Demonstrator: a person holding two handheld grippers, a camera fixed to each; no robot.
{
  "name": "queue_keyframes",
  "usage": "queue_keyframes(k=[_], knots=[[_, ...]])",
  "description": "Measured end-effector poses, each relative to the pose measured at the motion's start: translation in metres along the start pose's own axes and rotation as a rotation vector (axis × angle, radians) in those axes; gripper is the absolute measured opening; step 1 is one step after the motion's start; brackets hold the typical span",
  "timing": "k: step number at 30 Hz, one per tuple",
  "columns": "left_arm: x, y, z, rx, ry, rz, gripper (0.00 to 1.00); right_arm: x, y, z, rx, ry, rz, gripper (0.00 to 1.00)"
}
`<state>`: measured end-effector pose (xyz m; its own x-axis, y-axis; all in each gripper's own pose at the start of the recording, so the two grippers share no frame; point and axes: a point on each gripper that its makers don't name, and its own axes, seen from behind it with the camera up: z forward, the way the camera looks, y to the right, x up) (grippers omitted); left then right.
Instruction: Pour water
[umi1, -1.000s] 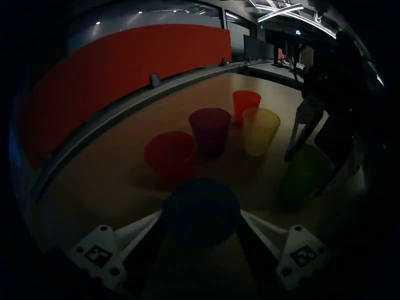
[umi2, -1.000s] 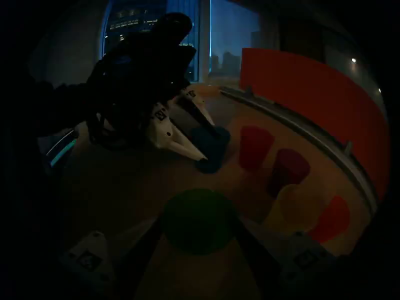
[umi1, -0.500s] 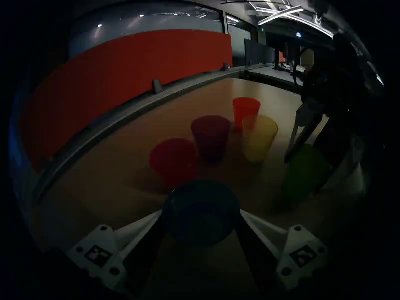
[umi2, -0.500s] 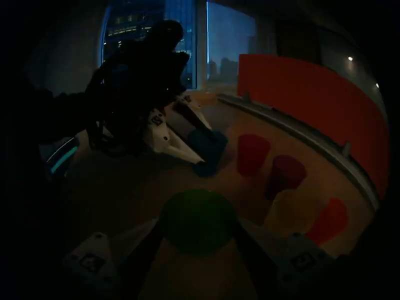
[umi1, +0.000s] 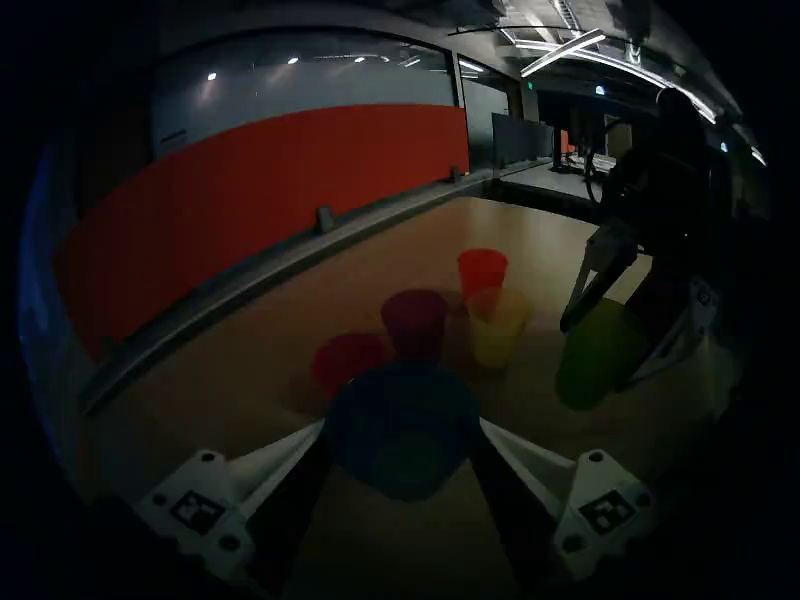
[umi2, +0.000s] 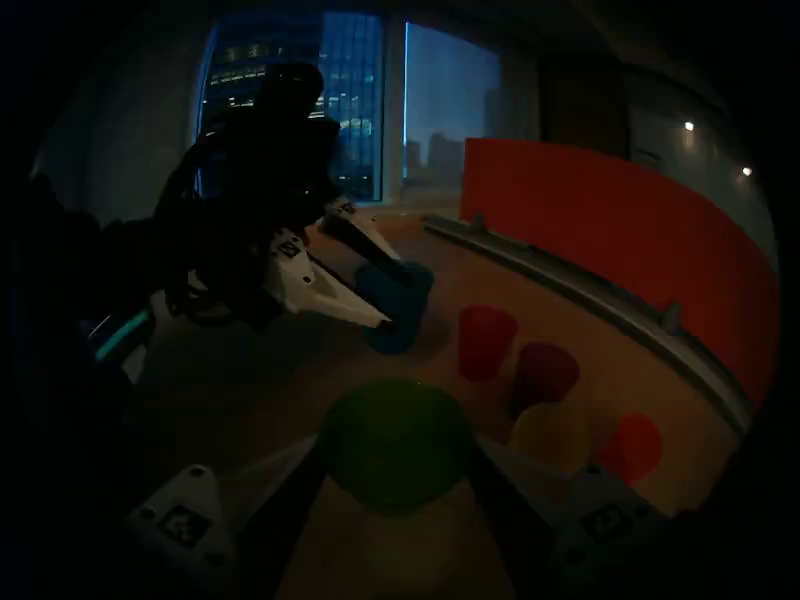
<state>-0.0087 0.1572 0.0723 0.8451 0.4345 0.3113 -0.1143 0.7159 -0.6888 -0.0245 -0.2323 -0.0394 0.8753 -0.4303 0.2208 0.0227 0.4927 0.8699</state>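
- Left gripper (umi1: 402, 432) clenched on a smooth blue tapered plastic cup (umi1: 402, 455), with 2 white fingers pressing its sides.
- Right gripper (umi2: 397, 448) grasps a round green plastic cup (umi2: 395, 430) the same way.
- 4 translucent tapered cups stand upright and close together on the matte wooden tabletop (umi1: 230, 385): red cup (umi1: 347, 362), purple cup (umi1: 414, 322), yellow cup (umi1: 497, 325), orange-red cup (umi1: 482, 272).
- Flat red partition panel (umi1: 250, 190) behind a grey rail (umi1: 250, 278) along the table edge.
- Too dark to tell whether either held cup contains water.
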Motion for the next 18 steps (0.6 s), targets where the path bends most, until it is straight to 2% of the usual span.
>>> queue_keyframes(k=[8, 18], knots=[[0.025, 0.008, -0.025, 0.031, 0.079, -0.008, 0.87, 0.015, -0.004, -0.02, -0.043, 0.052, -0.009, 1.0], [0.051, 0.016, -0.051, 0.043, 0.17, -0.032, 0.87, 0.036, -0.007, -0.043, -0.083, 0.144, 0.002, 1.0]])
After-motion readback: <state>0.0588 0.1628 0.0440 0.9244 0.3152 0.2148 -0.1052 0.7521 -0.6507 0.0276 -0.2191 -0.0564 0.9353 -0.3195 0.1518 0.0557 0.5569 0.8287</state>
